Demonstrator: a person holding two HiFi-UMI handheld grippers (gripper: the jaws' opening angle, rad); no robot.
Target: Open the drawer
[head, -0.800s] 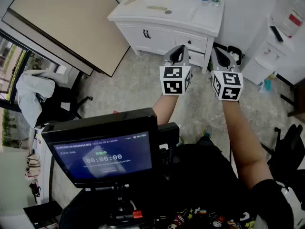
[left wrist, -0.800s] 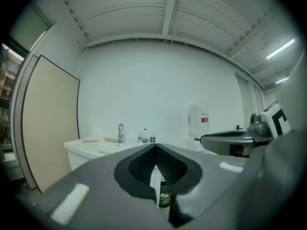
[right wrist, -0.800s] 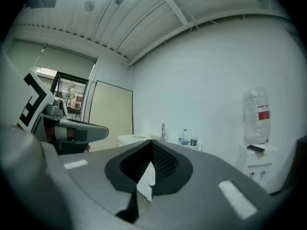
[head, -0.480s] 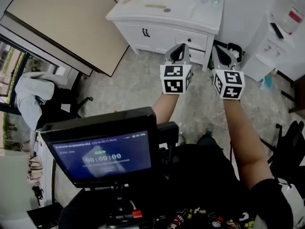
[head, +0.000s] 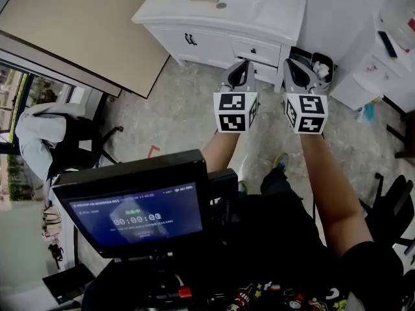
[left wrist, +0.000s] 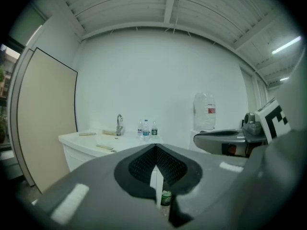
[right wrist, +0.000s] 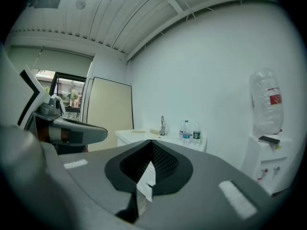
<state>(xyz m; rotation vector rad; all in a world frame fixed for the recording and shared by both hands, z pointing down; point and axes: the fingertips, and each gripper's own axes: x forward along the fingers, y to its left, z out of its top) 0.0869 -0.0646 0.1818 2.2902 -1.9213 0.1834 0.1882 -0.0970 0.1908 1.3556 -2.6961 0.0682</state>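
Two tapered grey tools (head: 245, 67) (head: 290, 67), jaws together

The left gripper (head: 240, 69) and the right gripper (head: 296, 68) hung side by side, near a white sink cabinet (head: 259, 13). Its small drawer (head: 258, 52) was closed. A monitor (head: 133, 207) stood lower left.
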